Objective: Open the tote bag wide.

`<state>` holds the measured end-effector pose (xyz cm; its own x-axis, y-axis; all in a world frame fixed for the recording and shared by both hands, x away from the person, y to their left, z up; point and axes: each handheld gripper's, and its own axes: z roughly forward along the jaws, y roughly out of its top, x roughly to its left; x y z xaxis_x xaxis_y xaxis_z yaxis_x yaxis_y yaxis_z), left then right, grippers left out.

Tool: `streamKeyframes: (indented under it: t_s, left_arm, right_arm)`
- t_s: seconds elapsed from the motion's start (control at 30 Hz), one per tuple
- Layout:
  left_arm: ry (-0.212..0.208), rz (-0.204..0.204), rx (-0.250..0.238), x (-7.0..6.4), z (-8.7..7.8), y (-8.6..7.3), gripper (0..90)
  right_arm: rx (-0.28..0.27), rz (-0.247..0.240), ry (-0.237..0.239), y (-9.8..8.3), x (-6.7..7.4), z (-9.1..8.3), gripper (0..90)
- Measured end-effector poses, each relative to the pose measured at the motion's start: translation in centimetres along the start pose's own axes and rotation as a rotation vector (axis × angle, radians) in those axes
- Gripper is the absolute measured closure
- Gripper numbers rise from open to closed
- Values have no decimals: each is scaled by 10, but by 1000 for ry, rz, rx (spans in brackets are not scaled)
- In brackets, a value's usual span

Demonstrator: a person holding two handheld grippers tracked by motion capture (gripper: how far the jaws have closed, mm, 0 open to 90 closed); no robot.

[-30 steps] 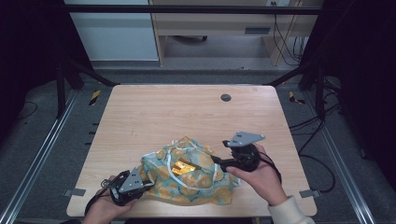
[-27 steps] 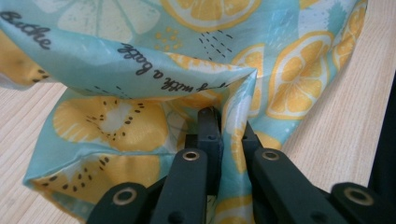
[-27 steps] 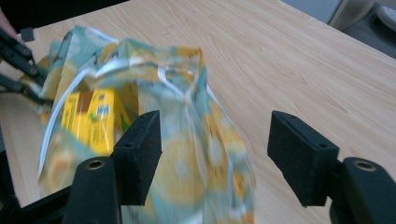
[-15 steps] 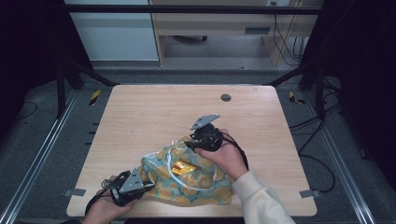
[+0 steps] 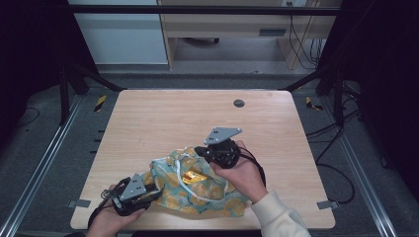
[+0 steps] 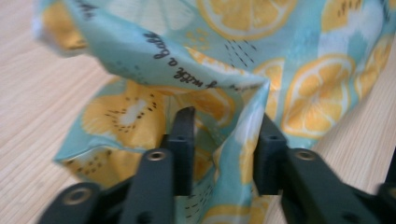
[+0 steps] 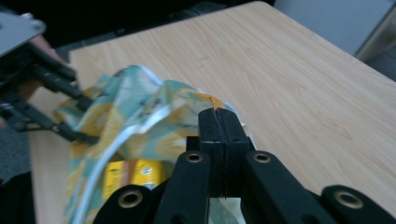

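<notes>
A teal cloth bag (image 5: 207, 195) printed with lemon slices lies crumpled at the table's near edge, and a yellow packet (image 5: 192, 177) shows in its mouth. My right gripper (image 5: 198, 149) is at the bag's far rim. Its jaws have just been closing and, in the right gripper view, the right gripper (image 7: 218, 114) is shut on a pinch of the bag's edge (image 7: 135, 116). My left gripper (image 5: 154, 187) is at the bag's near-left corner. Its jaws have just been opening, so the left gripper (image 6: 226, 120) stands apart around a loose fold of the bag (image 6: 299, 93).
The wooden table (image 5: 188, 118) has bare room behind the bag and a small round grommet (image 5: 238, 103) near its far edge. Metal frame rails run along both sides, and cables trail on the floor at the right.
The right hand has swung left from the bag's right side to its far rim, where the gripper sits now. The left hand has stayed at the bag's near-left corner.
</notes>
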<state>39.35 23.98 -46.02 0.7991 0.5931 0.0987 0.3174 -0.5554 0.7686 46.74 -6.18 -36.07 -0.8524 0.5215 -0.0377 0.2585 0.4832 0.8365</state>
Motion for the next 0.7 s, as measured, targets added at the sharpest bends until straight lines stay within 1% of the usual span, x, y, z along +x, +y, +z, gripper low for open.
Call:
streamKeyframes:
  t_s: [0.03, 0.07, 0.1, 0.13, 0.17, 0.2, 0.23, 0.27, 0.3, 0.33, 0.37, 0.4, 0.43, 0.47, 0.5, 0.53, 0.57, 0.6, 0.63, 0.67, 0.7]
  left_arm:
    - [12, -22, -14, 1, -3, 0, 591]
    - [19, -47, -37, 1, -8, -1, 561]
    - [19, -47, -37, 1, -8, -1, 544]
    - [29, -61, -51, 1, -13, -1, 518]
    - [29, -61, -51, 1, -13, -1, 502]
    - [29, -67, -74, 1, -19, 0, 496]
    - [29, -67, -74, 1, -19, 0, 494]
    - [28, -74, -93, 0, -25, 2, 493]
    - [28, -74, -93, 0, -25, 2, 493]
    - [24, -84, -96, 0, -28, 3, 490]
    - [24, -84, -96, 0, -28, 3, 487]
    - [29, -80, -104, -1, -32, 5, 487]
    - [29, -80, -104, -1, -32, 5, 484]
    - [22, -84, -115, -1, -35, 7, 484]
    - [20, -91, -134, -1, -38, 10, 483]
    - [24, -92, -144, 1, -42, 17, 479]
    - [24, -92, -144, 1, -42, 17, 477]
    - [40, -94, -150, 3, -47, 26, 476]
    - [40, -94, -150, 3, -47, 26, 474]
    - [67, -92, -144, 4, -50, 39, 470]
    - [67, -92, -144, 4, -50, 39, 468]
  right_arm:
    - [-11, -2, 5, -1, 3, -3, 900]
    - [-24, -5, 28, -4, 8, -8, 900]
    - [-24, -5, 28, -4, 8, -8, 900]
    - [-35, -14, 47, -7, 14, -13, 899]
    - [-36, -17, 56, -8, 17, -15, 900]
    - [-41, -24, 62, -10, 21, -17, 900]
    - [-41, -24, 62, -10, 21, -17, 900]
    - [-45, -39, 78, -14, 27, -21, 900]
    - [-47, -43, 85, -17, 30, -22, 899]
    - [-47, -45, 92, -21, 33, -22, 899]
    - [-47, -45, 92, -21, 33, -22, 899]
    - [-43, -51, 105, -28, 38, -23, 899]
    - [-40, -55, 109, -31, 40, -23, 899]
    - [-40, -55, 109, -31, 40, -23, 899]
    - [-36, -57, 116, -35, 43, -22, 899]
    - [-31, -56, 124, -42, 46, -21, 899]
    - [-27, -54, 130, -45, 47, -20, 899]
    - [-25, -49, 132, -48, 48, -19, 899]
    - [-23, -48, 135, -50, 50, -18, 899]
    - [-20, -53, 140, -54, 52, -17, 898]
    - [-20, -53, 140, -54, 52, -17, 898]
